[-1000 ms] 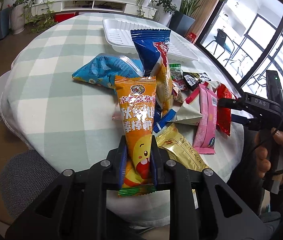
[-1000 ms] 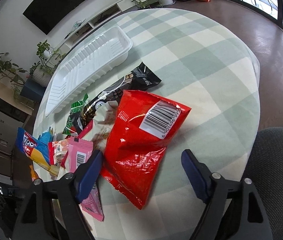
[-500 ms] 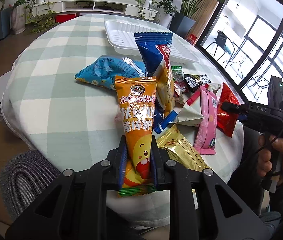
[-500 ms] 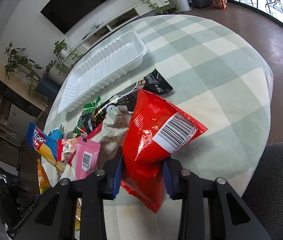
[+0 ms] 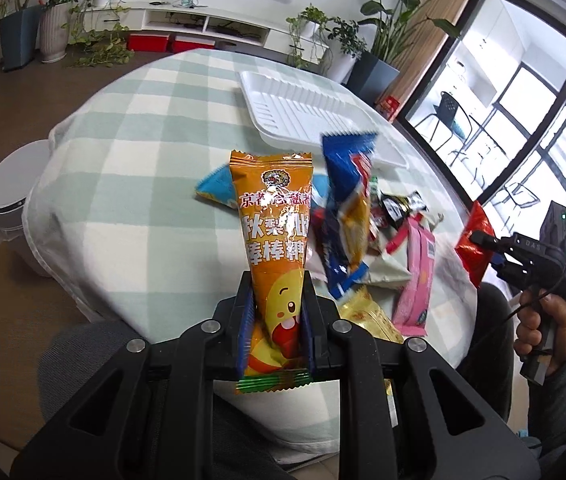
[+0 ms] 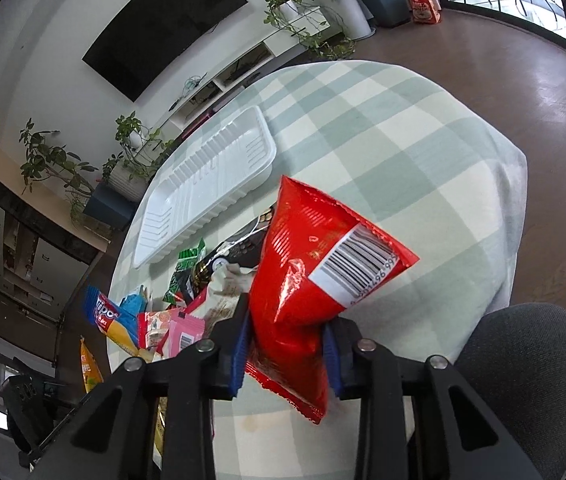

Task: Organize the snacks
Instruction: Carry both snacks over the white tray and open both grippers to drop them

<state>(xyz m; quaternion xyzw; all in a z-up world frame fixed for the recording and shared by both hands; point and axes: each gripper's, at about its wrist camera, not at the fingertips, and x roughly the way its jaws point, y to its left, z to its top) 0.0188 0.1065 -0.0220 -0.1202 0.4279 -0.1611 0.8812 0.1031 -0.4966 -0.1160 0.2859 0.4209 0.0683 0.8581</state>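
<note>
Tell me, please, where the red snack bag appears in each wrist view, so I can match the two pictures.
Left wrist view: the red snack bag is at the far right, held in the right claw.
Right wrist view: it fills the lower centre, pinched between the blue pads, barcode facing up.
Shared landmark: the white tray on the checked tablecloth.

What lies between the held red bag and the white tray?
In the right wrist view, between the red bag and the tray: a black packet, a green packet, then bare cloth.
</note>
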